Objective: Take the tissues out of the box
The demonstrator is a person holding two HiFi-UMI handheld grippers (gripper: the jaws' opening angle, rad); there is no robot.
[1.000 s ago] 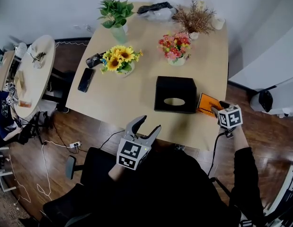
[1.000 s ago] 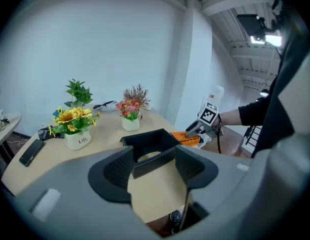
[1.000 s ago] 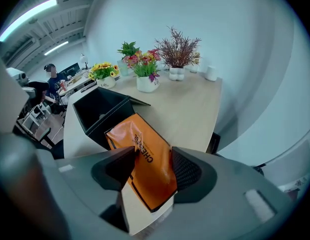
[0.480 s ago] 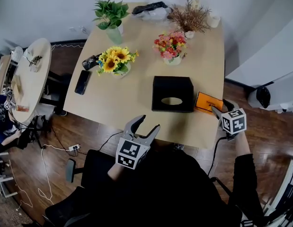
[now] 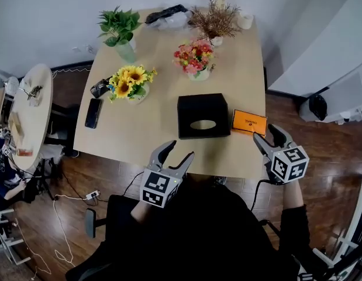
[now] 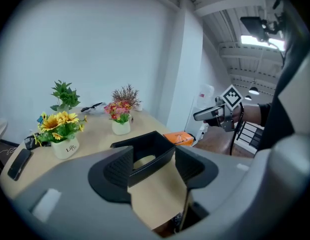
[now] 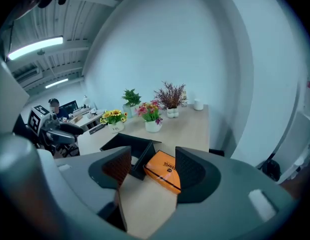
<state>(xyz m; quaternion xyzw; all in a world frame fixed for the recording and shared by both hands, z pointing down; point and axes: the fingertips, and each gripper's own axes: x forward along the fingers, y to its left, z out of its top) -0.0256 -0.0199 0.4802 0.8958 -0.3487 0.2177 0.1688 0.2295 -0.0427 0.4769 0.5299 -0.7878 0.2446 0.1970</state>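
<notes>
The black tissue box point(image 5: 203, 116) stands near the front edge of the wooden table point(image 5: 140, 133); no tissue sticks out of its oval slot. An orange packet point(image 5: 248, 122) lies against the box's right side. My left gripper point(image 5: 179, 150) hovers open at the table's front edge, just short of the box point(image 6: 144, 151), with nothing between its fingers. My right gripper point(image 5: 267, 133) hangs off the table's front right corner, close to the packet point(image 7: 164, 170). Its jaws are closing with nothing between them. The box point(image 7: 127, 146) lies beyond the right gripper.
Farther back on the table are a sunflower pot point(image 5: 128, 84), pink flowers point(image 5: 193, 57), a green plant point(image 5: 118, 28), a dried plant point(image 5: 214, 22), a white cup point(image 5: 245, 21), a black bag point(image 5: 166, 15) and a phone point(image 5: 93, 113). A round side table point(image 5: 28, 116) stands left.
My right gripper has drawn back from the orange packet towards the table's corner, and its jaws stand wider than a second ago. The left gripper has barely moved.
</notes>
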